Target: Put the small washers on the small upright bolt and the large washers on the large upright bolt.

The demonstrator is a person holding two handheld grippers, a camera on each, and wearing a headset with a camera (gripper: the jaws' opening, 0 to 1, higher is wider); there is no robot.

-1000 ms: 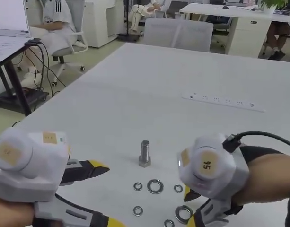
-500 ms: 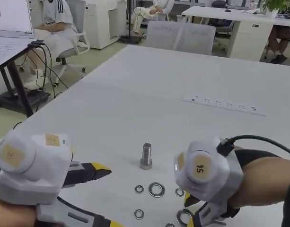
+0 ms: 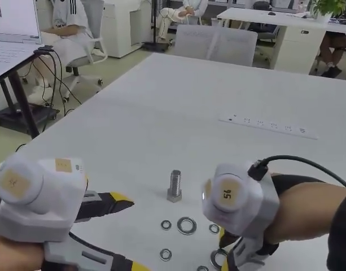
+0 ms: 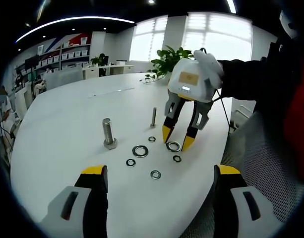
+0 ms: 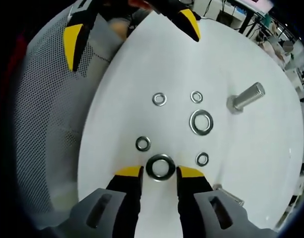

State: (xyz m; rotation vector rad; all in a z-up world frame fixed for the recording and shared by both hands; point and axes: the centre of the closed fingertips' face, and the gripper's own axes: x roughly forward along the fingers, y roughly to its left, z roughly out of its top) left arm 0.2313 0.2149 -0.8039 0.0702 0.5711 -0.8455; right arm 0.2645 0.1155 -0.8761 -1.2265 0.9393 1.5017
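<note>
A large upright bolt (image 3: 174, 187) (image 4: 108, 134) (image 5: 246, 96) stands on the white table (image 3: 161, 113). The thin small bolt (image 4: 153, 117) stands farther off. Loose washers lie in front of the large bolt: one large washer (image 3: 187, 226) (image 5: 201, 122) and several small ones (image 3: 166, 225) (image 5: 159, 99). My right gripper (image 5: 160, 172) (image 4: 177, 140) points down, open, its yellow tips flanking a second large washer (image 5: 160, 167) (image 4: 173, 146) flat on the table. My left gripper (image 4: 160, 171) is open wide and empty, level with the table, left of the washers; one fingertip (image 3: 119, 200) shows in the head view.
A white power strip (image 3: 268, 122) lies across the table's far half. Grey chairs (image 3: 215, 39) stand at the far edge, with people seated at desks beyond. The table's near edge (image 5: 87, 148) runs close behind the washers, with grey mesh (image 5: 47, 114) below it.
My right gripper has moved slightly left and lower, over the near large washer. The left gripper has stayed put. The head camera has tilted a little.
</note>
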